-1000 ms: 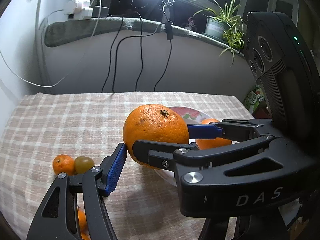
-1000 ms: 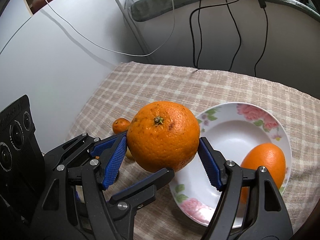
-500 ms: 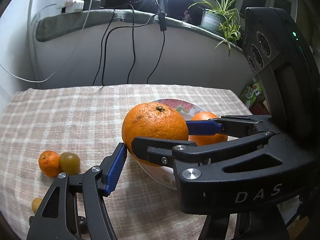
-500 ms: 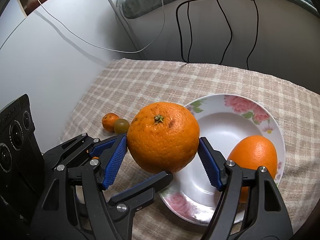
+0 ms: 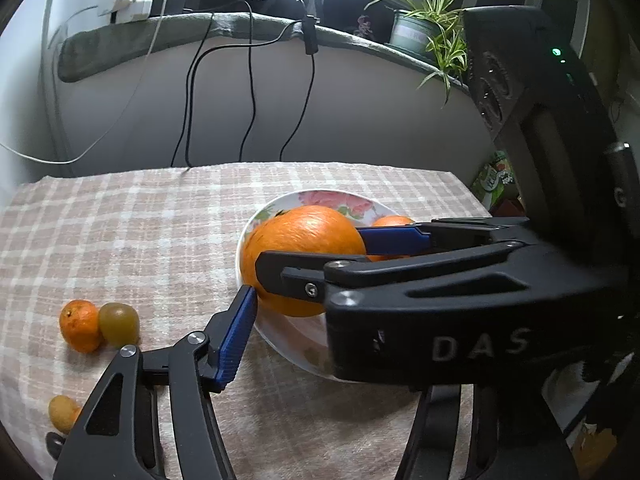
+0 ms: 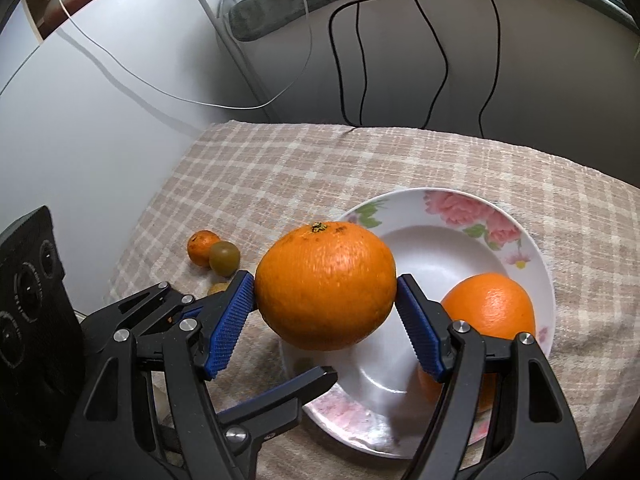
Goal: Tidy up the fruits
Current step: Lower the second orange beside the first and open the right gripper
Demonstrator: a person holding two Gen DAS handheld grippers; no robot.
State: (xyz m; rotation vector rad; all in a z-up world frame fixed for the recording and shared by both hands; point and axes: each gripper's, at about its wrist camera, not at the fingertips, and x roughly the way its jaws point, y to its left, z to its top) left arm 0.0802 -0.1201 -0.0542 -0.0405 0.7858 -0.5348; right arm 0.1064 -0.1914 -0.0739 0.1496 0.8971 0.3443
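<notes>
The right hand-held gripper (image 6: 326, 312) clamps the large orange (image 6: 326, 286) between its two blue pads, one pressed against each flank, so the fruit hangs clear of the table, above the near-left rim of the floral plate (image 6: 532, 256). This position suggests the orange is about to be set down in the plate beside the second orange (image 6: 490, 312), which already lies in the plate's right half. The left hand-held gripper (image 5: 304, 268) is closing; in the left wrist view its visible blue pad (image 5: 236, 336) stands just beside the lower left of the same orange, with contact uncertain, and its other finger is hidden behind the right unit. It appears to carry no load. Outward on the checked cloth (image 6: 320, 168), a small tangerine (image 6: 202, 247) and a greenish fruit (image 6: 225, 258) rest touching each other, well left of the plate, not yet collected. A small yellowish fruit (image 5: 62, 412) lies nearer.
</notes>
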